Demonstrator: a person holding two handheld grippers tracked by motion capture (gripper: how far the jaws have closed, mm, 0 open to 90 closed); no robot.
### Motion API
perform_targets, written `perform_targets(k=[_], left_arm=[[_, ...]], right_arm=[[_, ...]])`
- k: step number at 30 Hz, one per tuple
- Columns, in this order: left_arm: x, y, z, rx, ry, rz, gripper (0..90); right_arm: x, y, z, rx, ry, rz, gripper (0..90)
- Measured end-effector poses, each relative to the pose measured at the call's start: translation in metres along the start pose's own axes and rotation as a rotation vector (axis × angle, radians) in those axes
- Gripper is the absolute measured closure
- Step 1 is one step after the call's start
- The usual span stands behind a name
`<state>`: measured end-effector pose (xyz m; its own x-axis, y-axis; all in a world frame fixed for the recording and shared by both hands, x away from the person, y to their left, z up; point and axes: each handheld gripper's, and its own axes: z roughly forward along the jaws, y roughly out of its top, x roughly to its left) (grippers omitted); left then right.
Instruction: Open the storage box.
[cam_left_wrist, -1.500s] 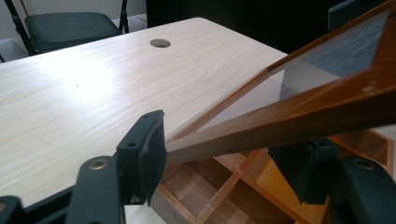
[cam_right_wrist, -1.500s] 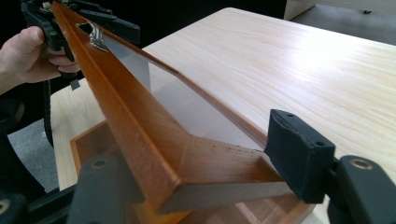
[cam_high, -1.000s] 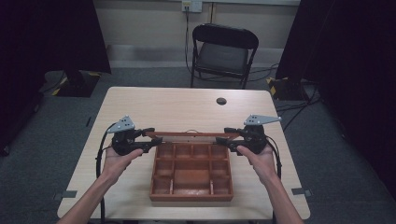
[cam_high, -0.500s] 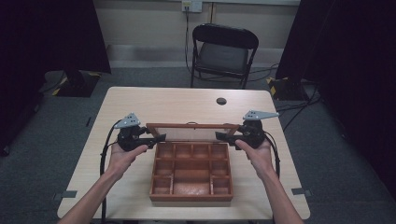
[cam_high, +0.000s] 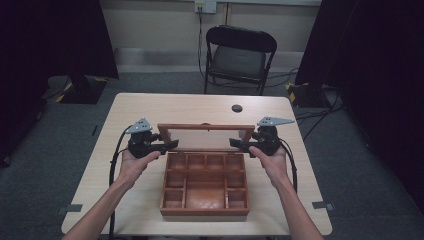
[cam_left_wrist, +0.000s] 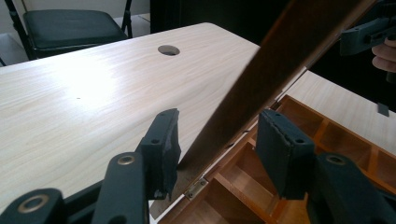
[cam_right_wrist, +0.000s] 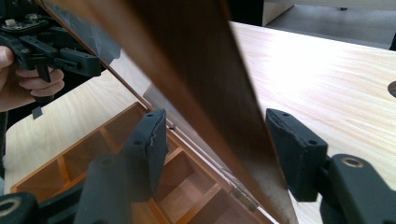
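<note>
A wooden compartment box (cam_high: 205, 211) lies open on the table. Its glass-paned lid (cam_high: 206, 127) is raised on the far hinges. My left gripper (cam_high: 172, 145) is at the lid's left side rail. Its jaws have just been closing, and in the left gripper view (cam_left_wrist: 217, 144) both pads lie against the rail (cam_left_wrist: 261, 79). My right gripper (cam_high: 234, 143) is at the right side rail. In the right gripper view (cam_right_wrist: 217, 149) the rail (cam_right_wrist: 201, 84) stands between the jaws, with a strip of table showing beside the right-hand pad (cam_right_wrist: 289, 154). The box's compartments (cam_right_wrist: 93, 144) show no contents.
The light wooden table (cam_high: 150, 110) has a round cable hole (cam_high: 236, 108) behind the lid. A black folding chair (cam_high: 239, 55) stands beyond the far edge. Cables trail from both grippers along the person's forearms.
The lid has swung higher, its top rail now farther from the box. Both grippers have followed it a little toward the far side.
</note>
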<state>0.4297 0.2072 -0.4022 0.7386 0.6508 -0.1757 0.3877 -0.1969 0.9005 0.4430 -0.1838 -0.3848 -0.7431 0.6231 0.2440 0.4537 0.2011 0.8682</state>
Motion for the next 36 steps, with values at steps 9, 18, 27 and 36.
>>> perform_targets(k=[9,18,27,36], left_arm=[[0.005,0.003,0.004,0.021,0.02,0.008,51.5],[0.008,0.002,0.009,0.02,0.021,-0.006,50.8],[0.012,-0.001,0.014,0.02,0.029,-0.016,51.7],[0.016,-0.004,0.017,0.034,0.039,-0.02,53.2]], right_arm=[[-0.009,-0.003,0.009,-0.004,-0.011,0.019,41.9],[-0.014,-0.006,0.016,-0.003,-0.01,0.027,41.0],[-0.019,-0.01,0.025,0.015,-0.019,0.041,40.7],[-0.023,-0.012,0.029,0.021,-0.027,0.051,41.5]])
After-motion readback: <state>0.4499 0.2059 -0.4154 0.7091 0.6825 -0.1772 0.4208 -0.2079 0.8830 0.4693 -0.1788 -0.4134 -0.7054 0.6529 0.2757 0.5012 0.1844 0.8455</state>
